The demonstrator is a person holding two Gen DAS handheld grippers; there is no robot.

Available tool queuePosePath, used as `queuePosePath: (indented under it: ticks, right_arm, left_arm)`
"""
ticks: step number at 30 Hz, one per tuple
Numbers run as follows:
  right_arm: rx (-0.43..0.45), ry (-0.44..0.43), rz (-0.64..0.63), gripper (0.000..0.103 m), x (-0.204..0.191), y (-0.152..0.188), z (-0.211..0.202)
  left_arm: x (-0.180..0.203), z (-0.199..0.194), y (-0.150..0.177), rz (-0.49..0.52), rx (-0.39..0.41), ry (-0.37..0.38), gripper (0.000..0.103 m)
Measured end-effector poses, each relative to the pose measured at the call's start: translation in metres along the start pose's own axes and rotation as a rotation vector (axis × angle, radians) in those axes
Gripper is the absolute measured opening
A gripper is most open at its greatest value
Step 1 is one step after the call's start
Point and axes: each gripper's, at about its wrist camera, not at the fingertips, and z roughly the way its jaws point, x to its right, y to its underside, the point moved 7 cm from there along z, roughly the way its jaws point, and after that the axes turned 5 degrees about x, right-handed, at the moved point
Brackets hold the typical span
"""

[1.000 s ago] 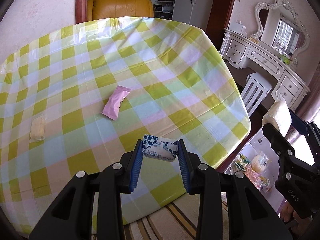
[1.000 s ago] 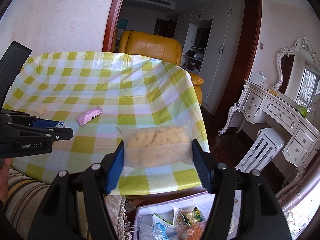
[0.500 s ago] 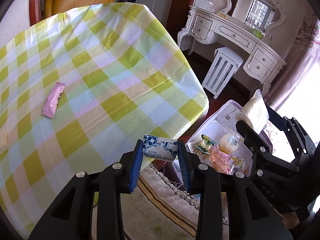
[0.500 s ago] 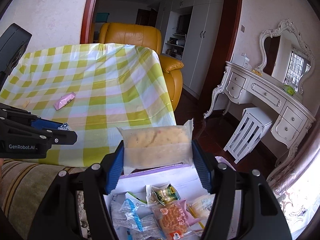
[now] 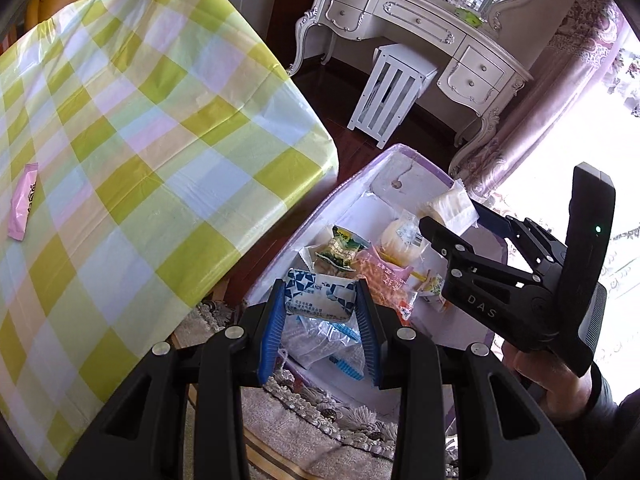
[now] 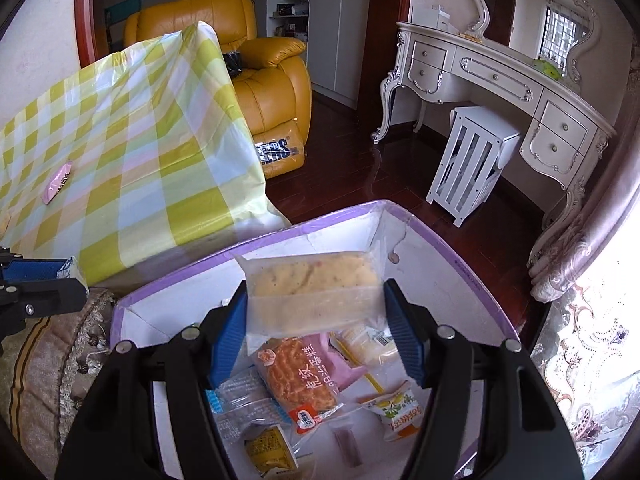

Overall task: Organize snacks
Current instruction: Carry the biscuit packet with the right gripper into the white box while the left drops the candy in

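Note:
My left gripper (image 5: 320, 300) is shut on a blue-and-white candy packet (image 5: 319, 297), held above the near corner of a white box with a purple rim (image 5: 352, 178). My right gripper (image 6: 316, 312) is shut on a clear packet of yellow cake (image 6: 314, 290), held over the same box (image 6: 476, 280); it also shows in the left wrist view (image 5: 452, 216). Several snack packets lie in the box, among them an orange one (image 6: 298, 378). A pink packet (image 5: 23, 200) lies on the checked table (image 5: 132, 140).
The box stands on the floor by the table's corner, next to a fringed rug (image 5: 320, 420). A white stool (image 6: 472, 156), a dressing table (image 6: 500, 84) and a yellow armchair (image 6: 264, 64) stand beyond.
Both grippers have swung right and down from over the table to above the snack box, each still holding its packet.

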Motion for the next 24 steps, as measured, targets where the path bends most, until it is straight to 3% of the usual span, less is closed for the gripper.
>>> queuePosePath:
  ticks: [3,10,12,14,24]
  right_arm:
    - [-0.035,-0.003,0.032,0.066,0.008,0.006,0.005]
    - [-0.088,-0.009,0.048,0.067,0.011,0.016,0.014]
    - [-0.091,-0.009,0.050,0.070,0.010,0.017,0.014]
    - [-0.094,-0.014,0.052,0.071,0.010,0.016,0.014]
    - [-0.090,-0.014,0.046,0.071,0.007,0.012,0.011]
  left_arm:
    - [0.015,0.007,0.008,0.048,-0.052,0.050,0.034]
    - [0.032,0.019,0.024,0.120,-0.134,0.081,0.034]
    - [0.032,0.020,0.023,0.115,-0.140,0.083,0.037]
    - [0.030,0.021,0.022,0.105,-0.138,0.080,0.053]
    - [0.023,0.015,0.019,0.073,-0.110,0.089,0.058]
